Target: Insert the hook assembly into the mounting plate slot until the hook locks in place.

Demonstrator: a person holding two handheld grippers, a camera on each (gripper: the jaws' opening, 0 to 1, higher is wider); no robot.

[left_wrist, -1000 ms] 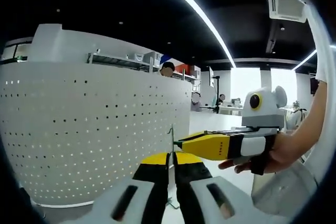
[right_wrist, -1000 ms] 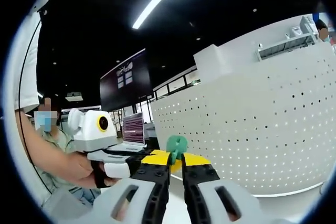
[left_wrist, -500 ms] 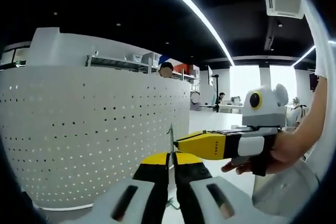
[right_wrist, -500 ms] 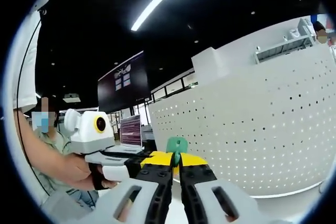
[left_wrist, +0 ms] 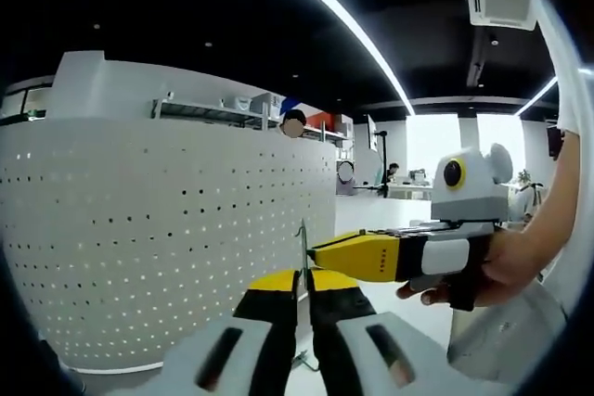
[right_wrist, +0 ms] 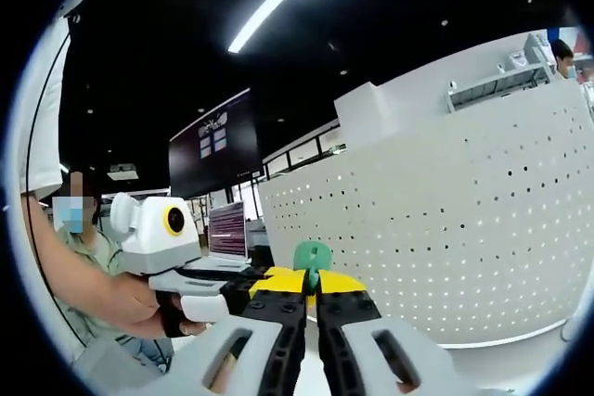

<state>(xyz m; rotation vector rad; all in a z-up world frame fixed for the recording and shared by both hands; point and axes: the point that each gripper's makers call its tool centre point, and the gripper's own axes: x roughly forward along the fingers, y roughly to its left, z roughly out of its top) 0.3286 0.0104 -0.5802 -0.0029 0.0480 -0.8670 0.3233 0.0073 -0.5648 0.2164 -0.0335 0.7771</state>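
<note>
My left gripper [left_wrist: 303,277] is shut on a thin grey metal hook piece [left_wrist: 302,240], seen edge-on and standing up between its yellow-tipped jaws. My right gripper [left_wrist: 317,252] comes in from the right in a hand, and its yellow jaw tips meet that metal piece. In the right gripper view, my right gripper [right_wrist: 311,280] is shut on a rounded green plastic part [right_wrist: 313,255] at its jaw tips. The left gripper [right_wrist: 277,274] reaches in from the left, its tips right beside the green part. The joint between the two parts is hidden by the jaws.
A curved white perforated wall [left_wrist: 158,229] stands close behind the grippers, also seen as the perforated wall [right_wrist: 445,238]. A person's hand [left_wrist: 506,261] holds the right gripper. A dark wall screen [right_wrist: 218,150] and a laptop [right_wrist: 227,234] are at the back left.
Both views have drifted slightly. The two grippers stay tip to tip on their parts. The gap between the right jaws looks a little narrower than a second ago.
</note>
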